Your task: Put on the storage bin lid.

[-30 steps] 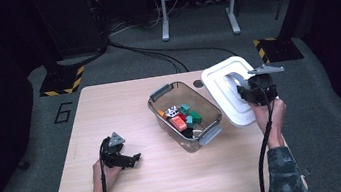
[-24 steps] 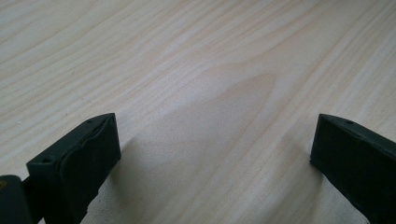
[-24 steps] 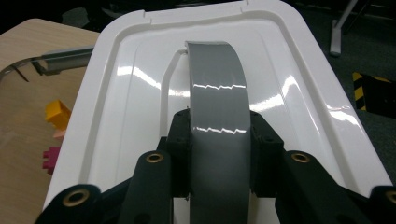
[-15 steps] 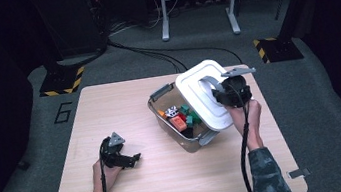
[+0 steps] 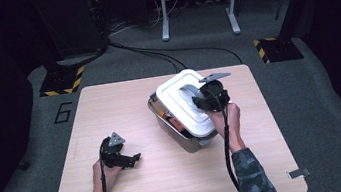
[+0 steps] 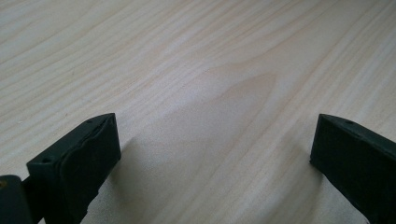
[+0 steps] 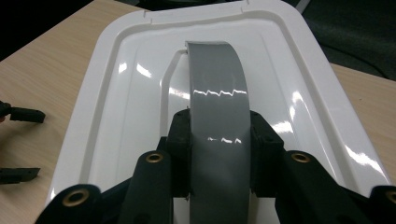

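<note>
A white lid (image 5: 182, 102) with a grey handle (image 7: 218, 107) hangs over a clear bin (image 5: 184, 137) in the middle of the table, covering most of it. My right gripper (image 5: 202, 102) is shut on that grey handle; in the right gripper view the jaws press both sides of the handle, and the white lid (image 7: 140, 93) spreads beyond them. An orange item (image 5: 175, 123) shows at the bin's near-left side under the lid. My left gripper (image 5: 134, 159) rests low on the table at the front left, open, with bare wood between its pads (image 6: 88, 156).
The light wooden table (image 5: 109, 104) has bare room at the left, front and far right. The left gripper's jaw tips (image 7: 21, 114) show at the left edge of the right gripper view. Cables and a metal stand (image 5: 195, 1) lie on the grey floor beyond the table.
My right gripper has carried the white lid leftward from the table's right edge to above the bin. The left gripper has stayed where it was.
</note>
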